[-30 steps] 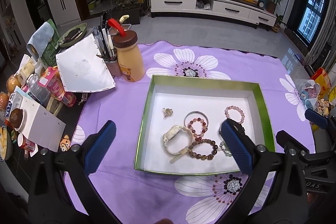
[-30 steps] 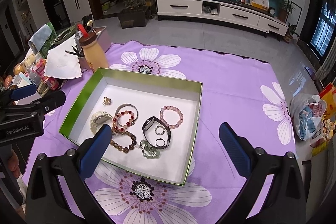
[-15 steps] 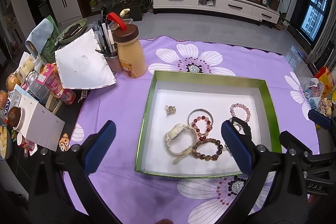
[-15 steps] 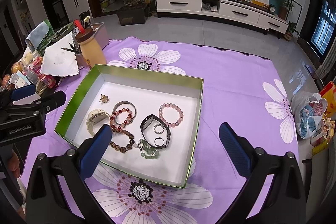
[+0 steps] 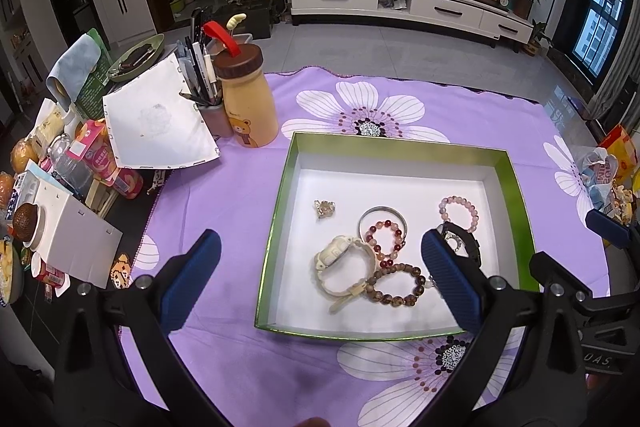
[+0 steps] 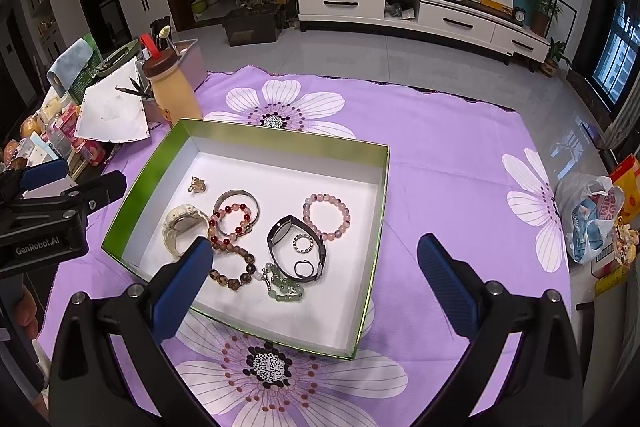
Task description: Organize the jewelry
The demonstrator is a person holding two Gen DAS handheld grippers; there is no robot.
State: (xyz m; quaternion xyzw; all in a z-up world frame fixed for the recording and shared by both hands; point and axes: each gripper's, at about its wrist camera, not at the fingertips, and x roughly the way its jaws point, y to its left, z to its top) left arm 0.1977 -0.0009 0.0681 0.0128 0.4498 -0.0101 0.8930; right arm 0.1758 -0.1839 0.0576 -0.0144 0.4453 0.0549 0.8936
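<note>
Purple flowered cloth [image 5: 248, 187] under green-rimmed box [image 5: 280, 211]; tiled living-room floor [image 6: 360, 59] beyond; left gripper [image 5: 320, 279] and right gripper [image 6: 312, 279] spread apart, empty.

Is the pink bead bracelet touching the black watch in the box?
Apart. The right wrist view shows white box floor between the pink bead bracelet and the black watch.

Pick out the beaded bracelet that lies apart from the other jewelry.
The pale pink beaded bracelet; the red and brown beaded bracelets overlap neighbours.
</note>
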